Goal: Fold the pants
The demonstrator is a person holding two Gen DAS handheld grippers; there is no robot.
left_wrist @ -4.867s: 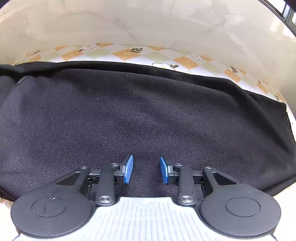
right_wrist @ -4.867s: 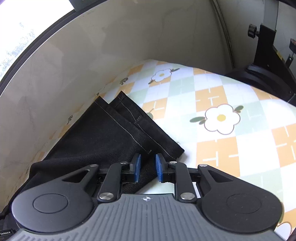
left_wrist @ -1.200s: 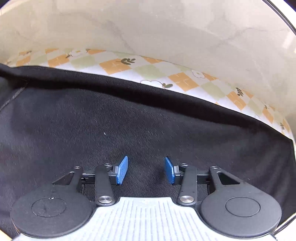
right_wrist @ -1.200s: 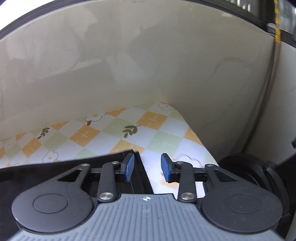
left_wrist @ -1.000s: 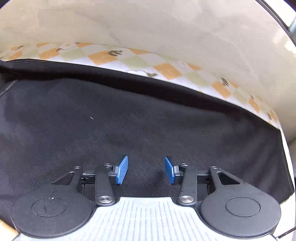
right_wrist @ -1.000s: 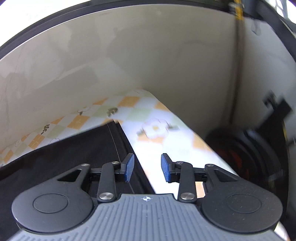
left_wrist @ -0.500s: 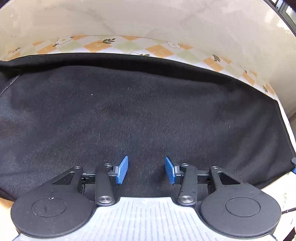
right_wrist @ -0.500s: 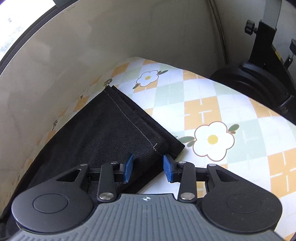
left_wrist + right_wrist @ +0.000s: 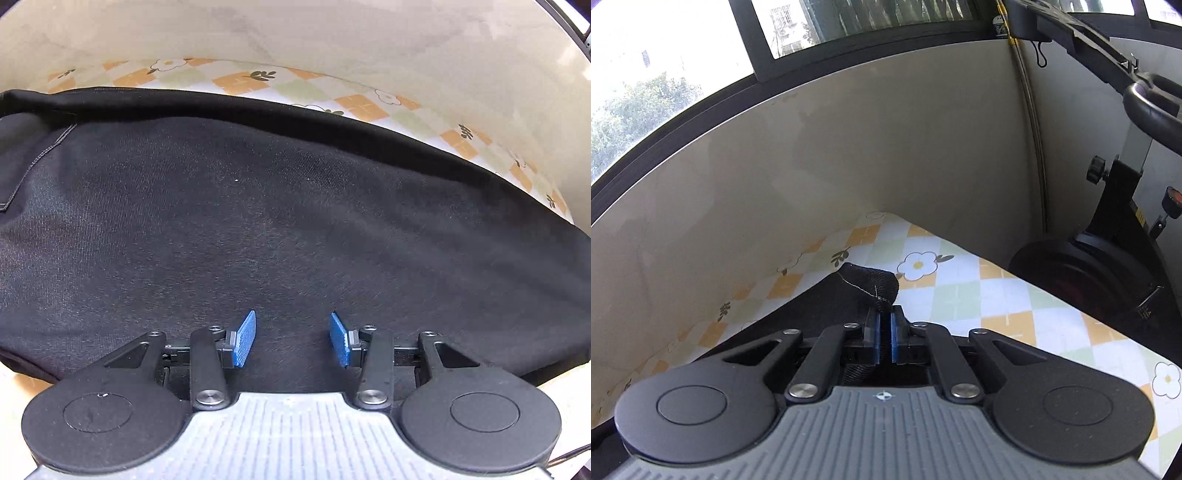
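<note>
My right gripper [image 9: 883, 326] jaws clench the pants [image 9: 280, 221] hem at twelve o'clock, my left gripper [image 9: 291, 338] jaws spread above the cloth; next, I judge, carry the hem over toward the waist.

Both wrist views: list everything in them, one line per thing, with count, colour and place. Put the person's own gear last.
pants: one pair, black, spread flat on the tablecloth, filling the left wrist view; hem end bunched in the right claw.
tablecloth: one, white with orange and green diamonds and flowers, under the pants.
wall panel: one, beige, behind the table.
window: one, dark frame, above the wall panel, trees outside.
exercise bike: one, black, right of the table.
left claw: one, black with blue pads, jaws apart over the pants.
right claw: one, black with blue pads, closed on the pants' hem.
</note>
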